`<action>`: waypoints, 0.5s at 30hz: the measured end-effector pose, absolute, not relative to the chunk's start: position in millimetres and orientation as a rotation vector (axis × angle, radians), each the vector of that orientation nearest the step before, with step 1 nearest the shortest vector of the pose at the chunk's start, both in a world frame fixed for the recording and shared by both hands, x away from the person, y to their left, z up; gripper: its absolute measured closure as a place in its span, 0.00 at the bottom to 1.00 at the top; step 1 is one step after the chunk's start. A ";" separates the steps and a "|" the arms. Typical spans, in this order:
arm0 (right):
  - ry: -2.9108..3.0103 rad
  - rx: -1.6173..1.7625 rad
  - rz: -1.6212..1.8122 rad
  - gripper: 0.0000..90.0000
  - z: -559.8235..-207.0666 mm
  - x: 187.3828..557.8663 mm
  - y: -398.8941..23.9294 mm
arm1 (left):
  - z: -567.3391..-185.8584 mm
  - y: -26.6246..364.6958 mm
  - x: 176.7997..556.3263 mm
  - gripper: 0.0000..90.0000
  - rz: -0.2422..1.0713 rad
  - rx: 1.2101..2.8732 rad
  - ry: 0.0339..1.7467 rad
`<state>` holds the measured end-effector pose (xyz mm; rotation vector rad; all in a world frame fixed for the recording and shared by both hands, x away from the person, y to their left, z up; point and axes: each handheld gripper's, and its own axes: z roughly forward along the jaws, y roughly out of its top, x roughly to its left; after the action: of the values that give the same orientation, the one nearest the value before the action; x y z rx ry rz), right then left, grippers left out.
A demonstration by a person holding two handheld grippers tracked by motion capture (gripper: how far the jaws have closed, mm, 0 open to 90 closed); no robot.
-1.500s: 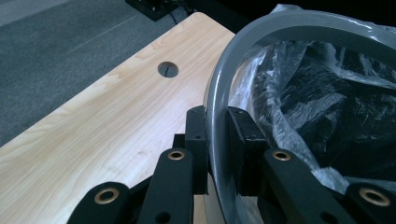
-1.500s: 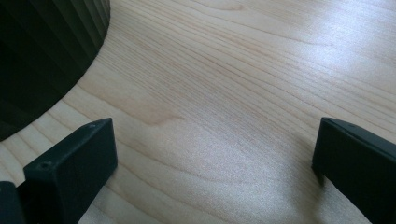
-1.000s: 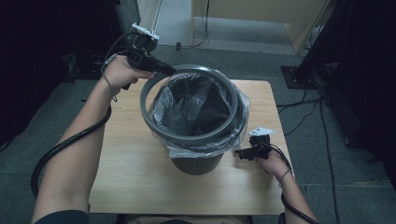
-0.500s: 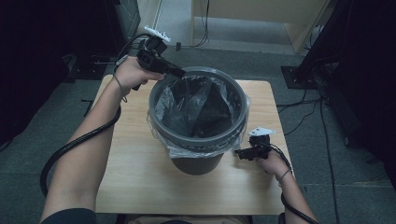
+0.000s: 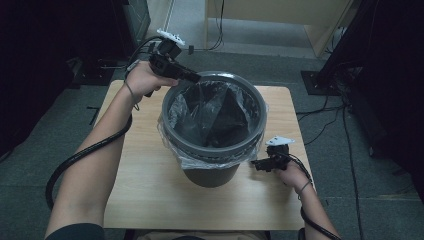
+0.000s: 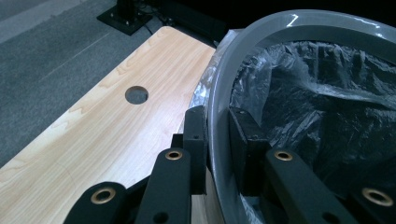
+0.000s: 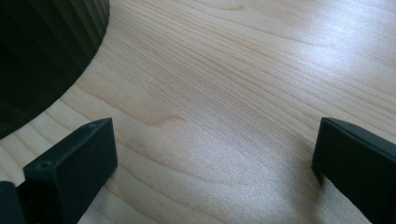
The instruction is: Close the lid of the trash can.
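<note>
A dark grey bin [image 5: 210,172] stands mid-table, lined with a clear plastic bag [image 5: 215,110] whose edge folds out over its top. A lighter grey ring [image 5: 215,150] lies around the bin's mouth over the bag. My left gripper [image 5: 194,77] is at the far-left rim, shut on that ring. In the left gripper view the jaws [image 6: 217,116] straddle the ring [image 6: 299,28], one pad outside and one inside. My right gripper [image 5: 255,164] hovers low by the bin's near-right side. It stands open [image 7: 215,140] over bare wood, with the bin's wall [image 7: 42,46] at its left.
The light wooden table [image 5: 145,185] has a round cable hole [image 6: 136,94] at its far-left side. Grey carpet surrounds the table, with dark equipment stands and cables on the floor at left and right.
The ring, earlier tilted and offset to the left of the bin, has swung right and come down around the bin's mouth, carried by my left gripper. The right gripper has stayed put.
</note>
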<state>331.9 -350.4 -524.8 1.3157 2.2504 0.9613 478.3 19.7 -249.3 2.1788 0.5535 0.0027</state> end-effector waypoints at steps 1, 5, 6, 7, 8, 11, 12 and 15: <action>2.250 1.314 0.962 0.00 -524.8 332.0 -350.4 | -249.6 18.7 477.7 0.86 0.001 2.177 0.547; 2.250 1.315 0.962 0.00 -524.8 332.0 -350.5 | -250.7 18.7 477.1 0.86 -0.003 2.172 0.538; 2.251 1.314 0.961 0.00 -524.8 332.1 -350.5 | -250.9 18.8 477.5 0.86 -0.005 2.169 0.540; 2.251 1.313 0.961 0.00 -524.8 332.3 -350.4 | -250.8 18.7 477.6 0.86 -0.007 2.170 0.542; 2.252 1.312 0.962 0.00 -524.8 332.4 -350.4 | -250.7 18.5 477.5 0.86 -0.005 2.172 0.541; 2.250 1.313 0.962 0.00 -524.9 332.6 -350.1 | -250.3 17.6 476.8 0.86 -0.004 2.178 0.542; 2.250 1.312 0.962 0.00 -524.9 332.6 -350.1 | -250.3 17.0 476.3 0.86 -0.007 2.179 0.543; 2.250 1.313 0.962 0.00 -524.9 332.6 -350.0 | -250.7 16.7 475.1 0.86 -0.004 2.183 0.535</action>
<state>332.6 -350.0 -524.9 1.3133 2.2502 0.9623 475.1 16.7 -250.7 2.1833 0.5347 -0.0040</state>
